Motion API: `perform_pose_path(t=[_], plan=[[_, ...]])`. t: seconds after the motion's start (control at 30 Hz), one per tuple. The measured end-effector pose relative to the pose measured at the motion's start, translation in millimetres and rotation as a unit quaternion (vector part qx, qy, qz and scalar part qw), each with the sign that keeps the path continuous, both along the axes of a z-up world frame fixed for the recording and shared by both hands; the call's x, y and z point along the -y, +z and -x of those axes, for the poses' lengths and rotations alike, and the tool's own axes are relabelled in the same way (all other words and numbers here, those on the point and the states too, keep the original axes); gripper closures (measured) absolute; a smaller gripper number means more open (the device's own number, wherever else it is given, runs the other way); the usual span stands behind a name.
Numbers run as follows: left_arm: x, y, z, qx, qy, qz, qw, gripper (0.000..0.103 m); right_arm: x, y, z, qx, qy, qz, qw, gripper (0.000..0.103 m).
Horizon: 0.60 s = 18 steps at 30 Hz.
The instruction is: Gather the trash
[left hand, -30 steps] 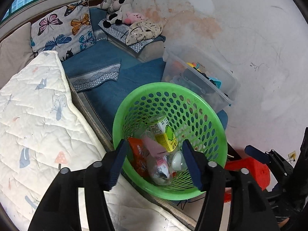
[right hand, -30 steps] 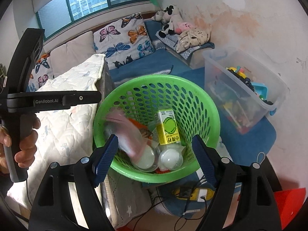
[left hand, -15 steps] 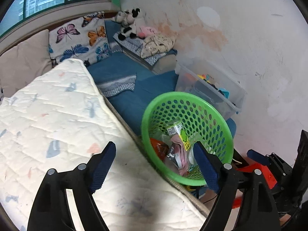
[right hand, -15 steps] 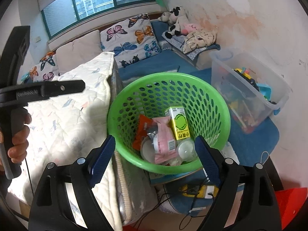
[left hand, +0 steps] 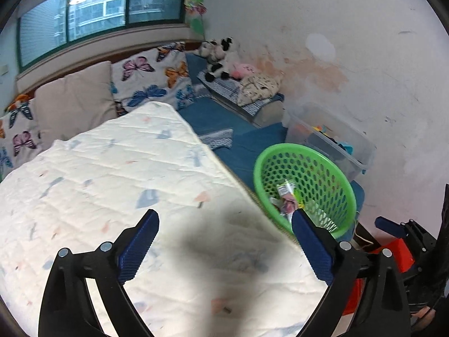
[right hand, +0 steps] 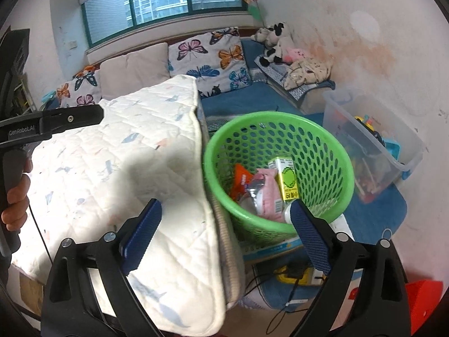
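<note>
Trash (right hand: 269,185), light crinkly wrappers best pinched by an edge, fills the green basket (right hand: 331,146) as both my claws (right hand: 224,219) spread wider, empty.

One green basket (right hand: 276,165) is seen, with one yellow carton (right hand: 286,178), one pink packet (right hand: 268,189) and one orange wrapper (right hand: 240,181) counted inside. One clear bin (right hand: 376,140), one quilted pad (left hand: 118,185), three butterfly cushions (right hand: 209,56) and two plain cushions (right hand: 134,68) are counted.
</note>
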State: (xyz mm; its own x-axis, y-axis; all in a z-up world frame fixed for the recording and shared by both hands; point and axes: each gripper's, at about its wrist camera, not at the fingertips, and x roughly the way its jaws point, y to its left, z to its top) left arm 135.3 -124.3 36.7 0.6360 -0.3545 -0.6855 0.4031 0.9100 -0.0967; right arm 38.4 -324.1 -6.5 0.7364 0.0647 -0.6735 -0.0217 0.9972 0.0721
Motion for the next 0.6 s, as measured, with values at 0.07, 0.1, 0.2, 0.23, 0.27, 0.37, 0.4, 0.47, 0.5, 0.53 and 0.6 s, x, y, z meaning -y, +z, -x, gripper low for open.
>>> perform_pose_path(t=[0.07, 0.1, 0.2, 0.23, 0.27, 0.37, 0.4, 0.47, 0.5, 0.53, 0.6], plan=[[-15, 1, 9, 0.008, 0.015, -0.005, 0.9998, 0.009, -7, 1, 5, 0.004, 0.001, -0.005, 1.000, 0.010], [-23, 1, 15, 0.012, 0.025, -0.012, 0.9995, 0.009, -11, 2, 6, 0.006, 0.002, -0.006, 1.000, 0.010], [-41, -1, 26, 0.014, 0.045, -0.021, 0.9986, 0.009, -22, 3, 13, 0.014, 0.006, 0.001, 1.000, 0.008], [-50, -2, 29, 0.014, 0.054, -0.022, 0.9982, 0.008, -27, 3, 15, 0.016, 0.006, 0.006, 1.000, 0.008], [-57, -3, 31, 0.013, 0.062, -0.022, 0.9977, 0.008, -32, 3, 17, 0.018, 0.008, 0.010, 1.000, 0.008], [-79, -6, 40, 0.018, 0.091, -0.029, 0.9953, 0.008, -44, 3, 21, 0.023, 0.014, 0.015, 1.000, 0.007], [-86, -8, 44, 0.021, 0.098, -0.030, 0.9945, 0.008, -47, 3, 23, 0.024, 0.016, 0.016, 0.999, 0.006], [-98, -10, 51, 0.026, 0.109, -0.035, 0.9930, 0.007, -54, 2, 24, 0.025, 0.019, 0.013, 0.999, 0.006], [-101, -11, 54, 0.029, 0.113, -0.038, 0.9925, 0.007, -56, 1, 24, 0.026, 0.020, 0.012, 0.999, 0.006], [-107, -13, 58, 0.033, 0.121, -0.043, 0.9912, 0.007, -58, 1, 24, 0.026, 0.021, 0.012, 0.999, 0.006], [-116, -18, 63, 0.038, 0.129, -0.047, 0.9898, 0.007, -63, 1, 24, 0.027, 0.021, 0.009, 0.999, 0.006]])
